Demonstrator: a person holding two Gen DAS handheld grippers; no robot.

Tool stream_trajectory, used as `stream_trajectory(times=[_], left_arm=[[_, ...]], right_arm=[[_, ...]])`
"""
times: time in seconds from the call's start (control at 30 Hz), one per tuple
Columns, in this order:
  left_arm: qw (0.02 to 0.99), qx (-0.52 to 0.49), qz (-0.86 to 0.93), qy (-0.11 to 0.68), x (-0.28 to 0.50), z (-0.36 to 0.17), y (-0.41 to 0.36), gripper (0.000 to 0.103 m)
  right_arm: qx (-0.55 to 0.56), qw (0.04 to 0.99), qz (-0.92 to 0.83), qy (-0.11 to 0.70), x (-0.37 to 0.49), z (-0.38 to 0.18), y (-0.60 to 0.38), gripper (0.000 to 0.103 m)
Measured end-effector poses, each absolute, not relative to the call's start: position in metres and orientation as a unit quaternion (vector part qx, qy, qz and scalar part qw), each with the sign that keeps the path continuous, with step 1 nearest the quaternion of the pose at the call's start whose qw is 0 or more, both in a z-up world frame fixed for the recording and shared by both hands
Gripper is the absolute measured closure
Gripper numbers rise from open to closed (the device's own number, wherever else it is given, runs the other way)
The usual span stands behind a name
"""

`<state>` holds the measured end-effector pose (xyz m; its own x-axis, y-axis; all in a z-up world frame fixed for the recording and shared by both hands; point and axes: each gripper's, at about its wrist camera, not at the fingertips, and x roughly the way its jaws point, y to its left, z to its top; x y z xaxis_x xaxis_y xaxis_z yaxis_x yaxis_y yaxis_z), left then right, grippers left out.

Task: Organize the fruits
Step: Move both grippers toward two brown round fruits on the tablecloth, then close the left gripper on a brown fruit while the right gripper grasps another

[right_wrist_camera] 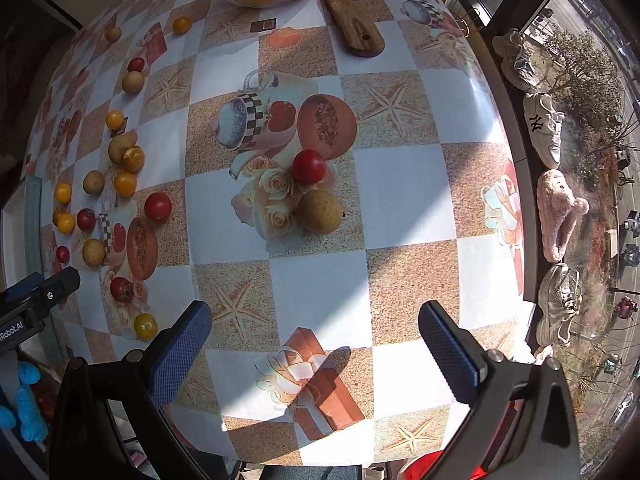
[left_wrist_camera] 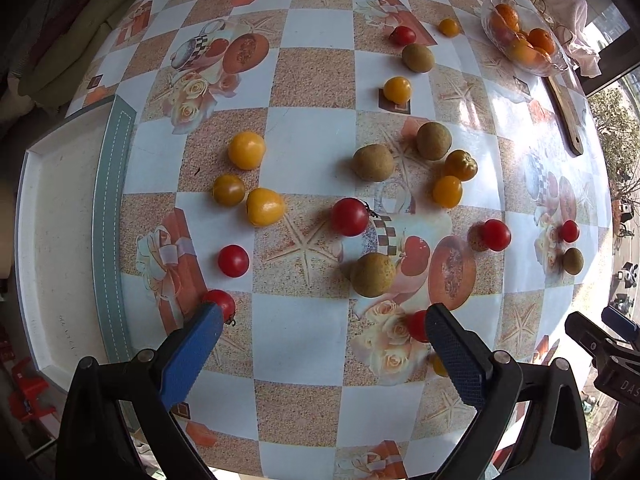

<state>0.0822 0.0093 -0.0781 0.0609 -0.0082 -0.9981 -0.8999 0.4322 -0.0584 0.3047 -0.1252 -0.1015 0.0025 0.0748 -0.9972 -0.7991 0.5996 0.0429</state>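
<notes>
Several small fruits lie loose on the patterned tablecloth: red tomatoes such as one (left_wrist_camera: 349,216), yellow tomatoes such as one (left_wrist_camera: 247,150), and brown round fruits such as one (left_wrist_camera: 373,275). My left gripper (left_wrist_camera: 322,322) is open and empty above the table's near part; a red tomato (left_wrist_camera: 221,302) sits at its left fingertip, another red tomato (left_wrist_camera: 417,325) at its right. My right gripper (right_wrist_camera: 314,320) is open and empty. Ahead of it lie a red tomato (right_wrist_camera: 308,166) and a brown fruit (right_wrist_camera: 321,212), side by side.
A white tray (left_wrist_camera: 60,208) with a teal rim lies at the table's left edge. A glass bowl of oranges (left_wrist_camera: 520,36) and a wooden board (right_wrist_camera: 352,20) stand at the far side. Shoes (right_wrist_camera: 546,128) line the window ledge to the right.
</notes>
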Motion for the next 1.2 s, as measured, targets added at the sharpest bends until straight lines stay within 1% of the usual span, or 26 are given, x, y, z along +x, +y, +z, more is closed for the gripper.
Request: stream_trajectory(times=[0.07, 0.2, 0.23, 0.27, 0.3, 0.4, 0.43, 0.5, 0.53, 0.57, 0.6, 0.67, 0.7, 0.73, 0.77, 0.8, 0.83, 0.87, 0.9, 0.93, 0.97, 1.0, 1.03, 1.2], left_arm=[[0.609, -0.390, 0.363, 0.588, 0.086, -0.085, 0.008, 0.009], [0.609, -0.383, 0.373, 0.586, 0.092, -0.092, 0.007, 0.009], [0.610, -0.380, 0.375, 0.585, 0.094, -0.093, 0.007, 0.012], [0.604, -0.382, 0.372, 0.593, 0.097, -0.096, 0.003, 0.020], [0.599, -0.377, 0.375, 0.599, 0.096, -0.100, 0.000, 0.023], [0.589, -0.373, 0.387, 0.603, 0.096, -0.110, -0.007, 0.023], [0.588, -0.374, 0.390, 0.603, 0.097, -0.112, -0.008, 0.023], [0.592, -0.373, 0.396, 0.594, 0.099, -0.115, -0.011, 0.023], [0.596, -0.371, 0.399, 0.589, 0.100, -0.116, -0.011, 0.023], [0.603, -0.370, 0.399, 0.583, 0.102, -0.117, -0.011, 0.028], [0.606, -0.365, 0.399, 0.584, 0.102, -0.117, -0.007, 0.037], [0.599, -0.366, 0.393, 0.594, 0.107, -0.119, -0.006, 0.038], [0.598, -0.366, 0.391, 0.596, 0.111, -0.120, -0.007, 0.038], [0.596, -0.369, 0.386, 0.600, 0.117, -0.121, -0.006, 0.042], [0.591, -0.366, 0.384, 0.607, 0.120, -0.120, -0.005, 0.051], [0.590, -0.368, 0.381, 0.609, 0.122, -0.122, -0.005, 0.058], [0.591, -0.373, 0.378, 0.607, 0.123, -0.124, -0.005, 0.061], [0.593, -0.379, 0.374, 0.604, 0.124, -0.127, -0.005, 0.068], [0.594, -0.380, 0.373, 0.603, 0.125, -0.128, -0.004, 0.070], [0.600, -0.378, 0.375, 0.598, 0.123, -0.128, -0.004, 0.070], [0.604, -0.379, 0.371, 0.595, 0.124, -0.129, -0.005, 0.075], [0.608, -0.376, 0.368, 0.594, 0.124, -0.130, -0.005, 0.084], [0.611, -0.376, 0.365, 0.593, 0.124, -0.130, -0.006, 0.084], [0.627, -0.389, 0.351, 0.577, 0.118, -0.128, -0.005, 0.084]], right_arm=[[-0.294, 0.650, 0.337, 0.614, 0.308, -0.104, -0.121, 0.000], [-0.290, 0.660, 0.334, 0.608, 0.315, -0.108, -0.114, 0.000], [-0.292, 0.661, 0.334, 0.605, 0.316, -0.110, -0.112, 0.000], [-0.295, 0.661, 0.333, 0.604, 0.315, -0.111, -0.110, 0.000], [-0.298, 0.661, 0.334, 0.602, 0.315, -0.113, -0.108, 0.000], [-0.305, 0.661, 0.342, 0.595, 0.312, -0.117, -0.100, 0.001], [-0.308, 0.660, 0.344, 0.593, 0.311, -0.118, -0.099, 0.003], [-0.313, 0.663, 0.347, 0.585, 0.309, -0.118, -0.095, 0.007], [-0.313, 0.665, 0.348, 0.582, 0.309, -0.118, -0.094, 0.014], [-0.315, 0.664, 0.348, 0.582, 0.308, -0.118, -0.094, 0.021], [-0.316, 0.663, 0.347, 0.583, 0.308, -0.119, -0.094, 0.025], [-0.314, 0.658, 0.344, 0.592, 0.310, -0.123, -0.095, 0.038], [-0.311, 0.657, 0.342, 0.596, 0.311, -0.124, -0.096, 0.041], [-0.309, 0.656, 0.339, 0.599, 0.312, -0.125, -0.097, 0.045], [-0.305, 0.655, 0.339, 0.602, 0.312, -0.127, -0.099, 0.046], [-0.302, 0.657, 0.339, 0.602, 0.313, -0.127, -0.100, 0.046], [-0.299, 0.657, 0.339, 0.603, 0.313, -0.126, -0.101, 0.046], [-0.297, 0.658, 0.339, 0.604, 0.313, -0.126, -0.101, 0.047], [-0.295, 0.658, 0.339, 0.604, 0.313, -0.127, -0.101, 0.047], [-0.296, 0.660, 0.338, 0.602, 0.313, -0.127, -0.100, 0.051], [-0.298, 0.662, 0.337, 0.600, 0.313, -0.127, -0.099, 0.058], [-0.298, 0.664, 0.337, 0.596, 0.313, -0.127, -0.098, 0.064], [-0.299, 0.665, 0.336, 0.596, 0.319, -0.128, -0.097, 0.071], [-0.275, 0.659, 0.352, 0.605, 0.317, -0.127, -0.095, 0.071]])
